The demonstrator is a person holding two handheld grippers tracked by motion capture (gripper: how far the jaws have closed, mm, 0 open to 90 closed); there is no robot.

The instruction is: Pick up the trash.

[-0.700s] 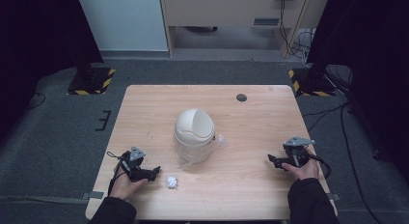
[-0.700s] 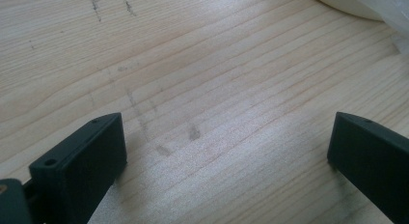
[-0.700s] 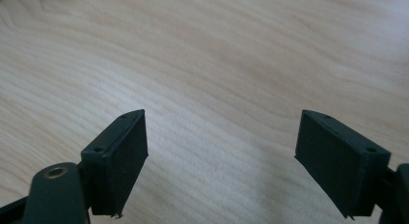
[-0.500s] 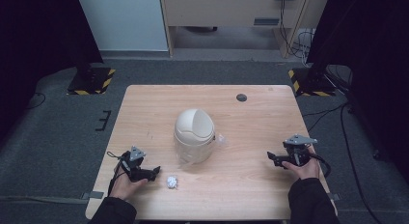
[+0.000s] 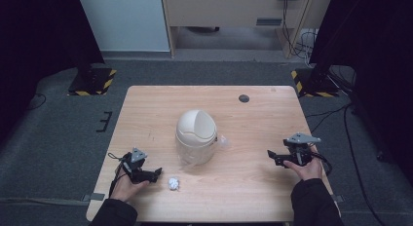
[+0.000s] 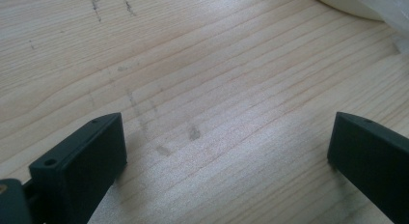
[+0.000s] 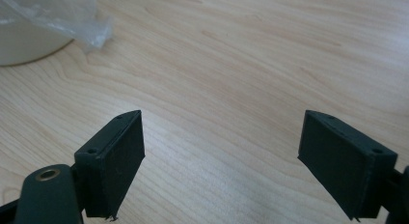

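- At the left of the high view we see the left claw (image 5: pixel 155 173) low over the desk (image 5: pixel 253 187), held in the person's left hand (image 5: pixel 127 184) near the front edge.
- In the left gripper view its jaws stand wide apart with bare wood grain between them; it has hold of nothing.
- Just to the right of that claw we find a small crumpled ball of white paper (image 5: pixel 173 183) lying on the desk, close to the jaw tips but apart from them.
- Behind the paper, near the middle of the desk, stands a cream-coloured bin with a domed swing lid (image 5: pixel 196 135), upright; a clear plastic liner (image 5: pixel 223 141) pokes out at its right side, and we see that liner (image 7: pixel 72 16) again at the top left of the right gripper view.
- Farther back we note a small dark round spot (image 5: pixel 243 98) on the desk.
- At the right, the right claw (image 5: pixel 272 156) rests in the person's right hand (image 5: pixel 304 166), pointing inward toward the bin and well apart from it.
- Its jaws are spread wide, holding nothing, with plain desk between them.
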